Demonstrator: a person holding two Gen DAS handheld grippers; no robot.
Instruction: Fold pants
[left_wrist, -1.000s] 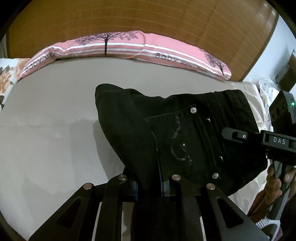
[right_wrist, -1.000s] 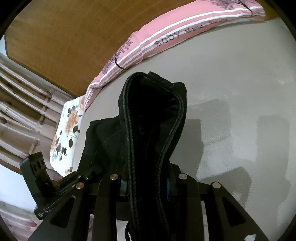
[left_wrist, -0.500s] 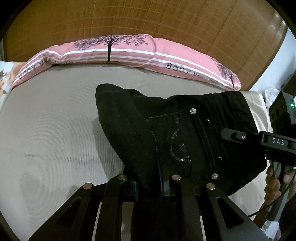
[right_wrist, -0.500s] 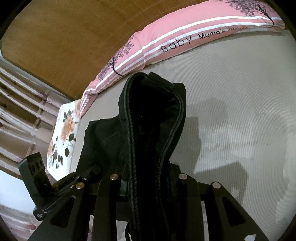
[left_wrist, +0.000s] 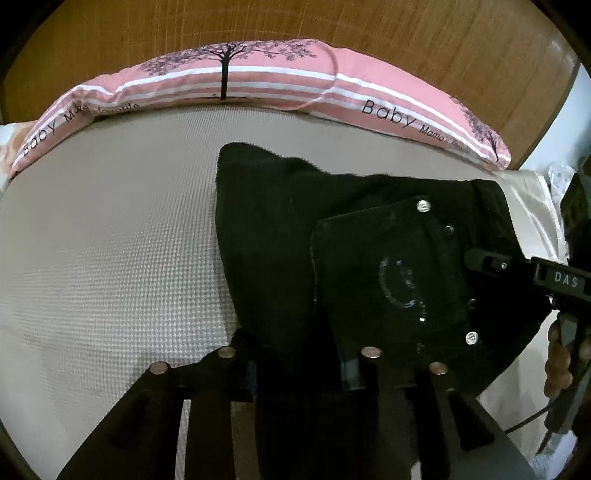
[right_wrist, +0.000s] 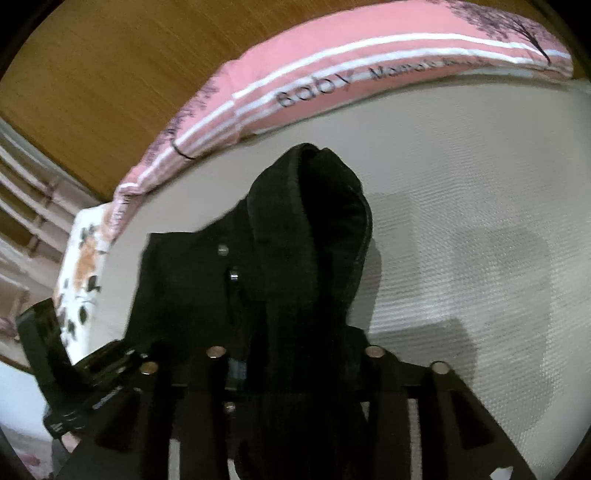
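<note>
The black pants (left_wrist: 369, 258) hang bunched between both grippers above the beige mattress (left_wrist: 110, 258). A back pocket with rivets and a stitched emblem (left_wrist: 402, 280) faces the left wrist camera. My left gripper (left_wrist: 299, 373) is shut on a fold of the black fabric. My right gripper (right_wrist: 295, 369) is shut on the waistband edge (right_wrist: 314, 221), which stands up in a loop in front of it. The right gripper also shows at the right of the left wrist view (left_wrist: 517, 266); the left gripper shows at the lower left of the right wrist view (right_wrist: 74, 380).
A long pink pillow (left_wrist: 258, 81) with tree prints and "Baby" lettering lies along the mattress's far edge against a wooden headboard (left_wrist: 332, 26). A floral pillow (right_wrist: 81, 266) sits at the left end. The mattress edge is at the right (left_wrist: 532, 206).
Both grippers have moved forward toward the pink pillow and lower over the mattress, carrying the pants. The pants look larger and closer to the surface. Both grips are unchanged.
</note>
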